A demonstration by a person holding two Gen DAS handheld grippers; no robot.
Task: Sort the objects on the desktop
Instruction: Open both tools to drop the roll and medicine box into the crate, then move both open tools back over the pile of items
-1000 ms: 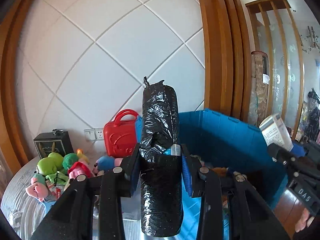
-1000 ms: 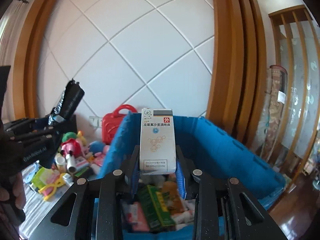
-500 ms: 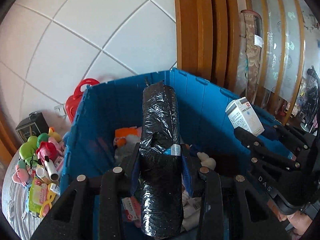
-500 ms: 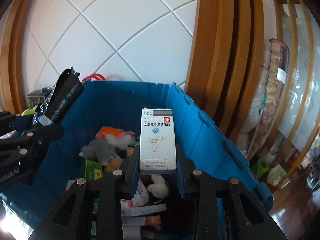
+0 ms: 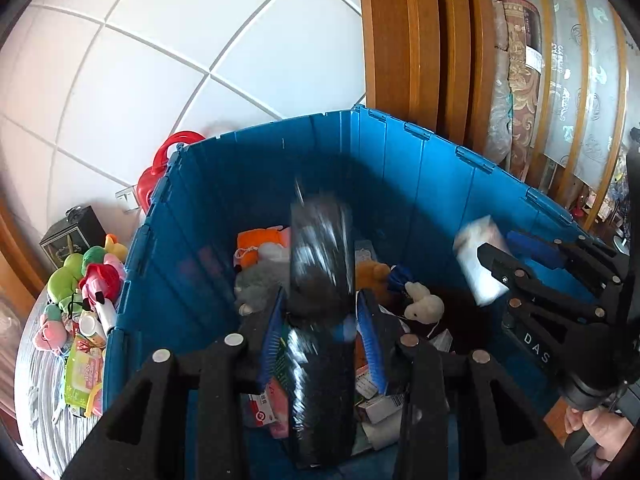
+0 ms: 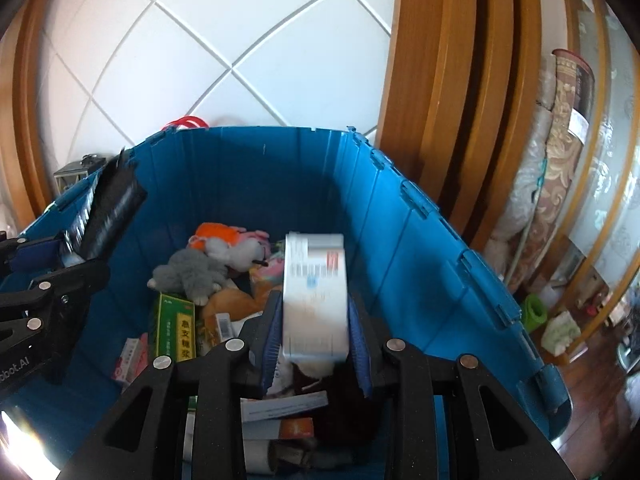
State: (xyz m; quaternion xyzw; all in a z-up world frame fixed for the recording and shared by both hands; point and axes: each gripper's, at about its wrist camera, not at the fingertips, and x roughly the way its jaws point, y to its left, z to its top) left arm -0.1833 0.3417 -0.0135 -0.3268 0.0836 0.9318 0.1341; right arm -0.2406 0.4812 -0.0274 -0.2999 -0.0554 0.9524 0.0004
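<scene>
Both grippers hang over the open blue crate [image 6: 432,248], each with an item between its jaws, so the sorting step in hand looks like dropping both things into the bin at once.

The left gripper [image 5: 320,328] has a black plastic-wrapped roll [image 5: 320,320] standing upright between its blue pads [image 5: 370,342]. The roll is blurred, and a thin gap shows on either side of it, so the jaws look narrow but slack; whether the pads press on it cannot be told for sure.

The right gripper [image 6: 314,332] carries a white medicine box [image 6: 314,296], upright with its printed face toward the camera. Its jaws have just been opening, with the box between them; the box is smeared and sits a touch clear of the pads, which suggests it is being let go.

Both items sit well inside the crate walls and above the pile, which makes sense: released here, they fall onto the soft heap and cannot bounce out. That heap holds a grey plush toy [image 6: 188,276], an orange plush [image 6: 218,234], a green box [image 6: 174,330] and loose papers.

Outside the crate, in the left view, more toys [image 5: 86,276] and a green packet [image 5: 82,372] lie on the table [image 5: 36,400], probably unsorted as yet.
</scene>
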